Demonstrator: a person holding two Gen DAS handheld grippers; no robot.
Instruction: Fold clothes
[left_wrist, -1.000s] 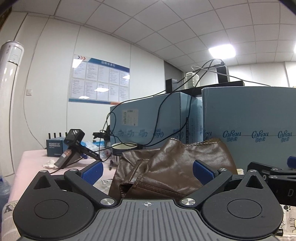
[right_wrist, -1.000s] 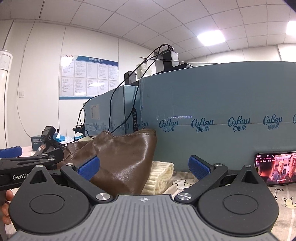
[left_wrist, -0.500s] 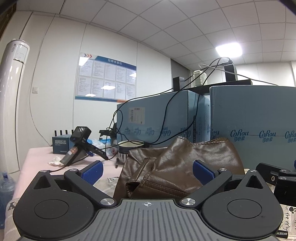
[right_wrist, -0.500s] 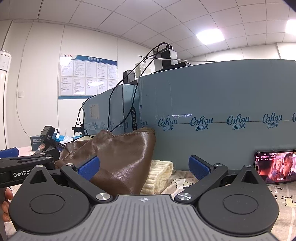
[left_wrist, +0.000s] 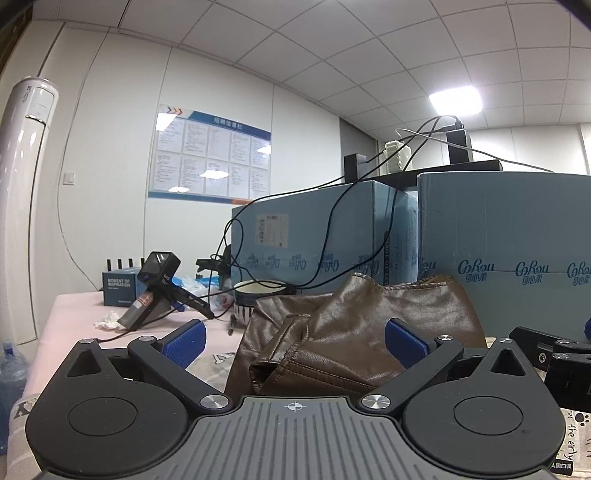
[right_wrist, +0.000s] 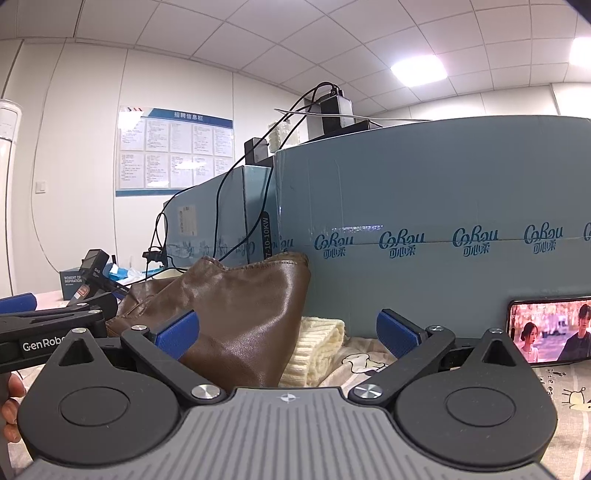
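Note:
A brown leather garment (left_wrist: 354, 332) lies heaped on the printed table cover just ahead of both grippers; it also shows in the right wrist view (right_wrist: 236, 317). A cream knitted garment (right_wrist: 317, 343) lies partly under its right side. My left gripper (left_wrist: 295, 338) is open and empty, its blue pads wide apart in front of the heap. My right gripper (right_wrist: 286, 334) is open and empty, facing the heap's right part and the knit. The left gripper's body (right_wrist: 48, 328) shows at the left edge of the right wrist view.
Tall blue Corou cartons (right_wrist: 424, 236) stand right behind the clothes, with cables and black boxes on top. A phone (right_wrist: 550, 330) playing video leans on the carton at the right. A handheld camera (left_wrist: 155, 291), a bowl (left_wrist: 258, 295) and a small blue box (left_wrist: 120, 288) sit at the left.
The left wrist view has tilted down and shifted a little, so the scene sits lower in frame. The right view has barely moved. Both grippers stay open; the clothes lie as before.

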